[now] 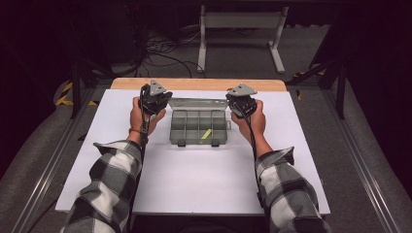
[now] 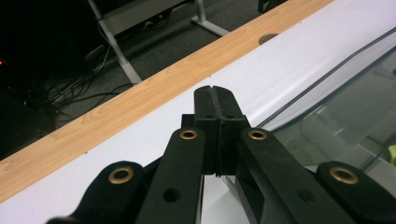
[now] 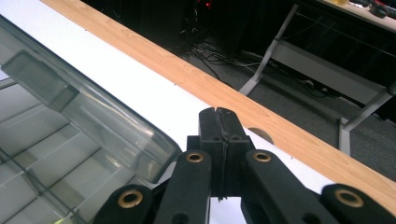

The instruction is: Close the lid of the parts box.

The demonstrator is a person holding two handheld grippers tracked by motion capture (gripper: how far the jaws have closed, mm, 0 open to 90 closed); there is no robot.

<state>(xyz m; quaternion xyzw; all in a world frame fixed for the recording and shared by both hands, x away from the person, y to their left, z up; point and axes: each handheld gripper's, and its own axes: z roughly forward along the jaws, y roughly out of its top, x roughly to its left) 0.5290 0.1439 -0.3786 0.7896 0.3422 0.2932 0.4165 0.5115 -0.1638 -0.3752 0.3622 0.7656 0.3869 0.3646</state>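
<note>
A clear plastic organizer box is parked in the middle of the white table, toward the far side, with its lid flipped open and leaning back toward the wooden edge. The tray is see-through with a greyish-green tint and is split into two rows of small compartments. One yellow strip-like piece can be seen lying at a slant in a front-row compartment, right of center. Two dark latches are stuck on the front wall. In both gripper views the transparent lid is seen close up, with rounded corners and a raised rim.

The left gripper is held just off the box's left back corner, jaws pressed together with nothing between them. The right gripper is held just off the right back corner, and its jaws are likewise together and empty. The box is touched by neither gripper.
</note>
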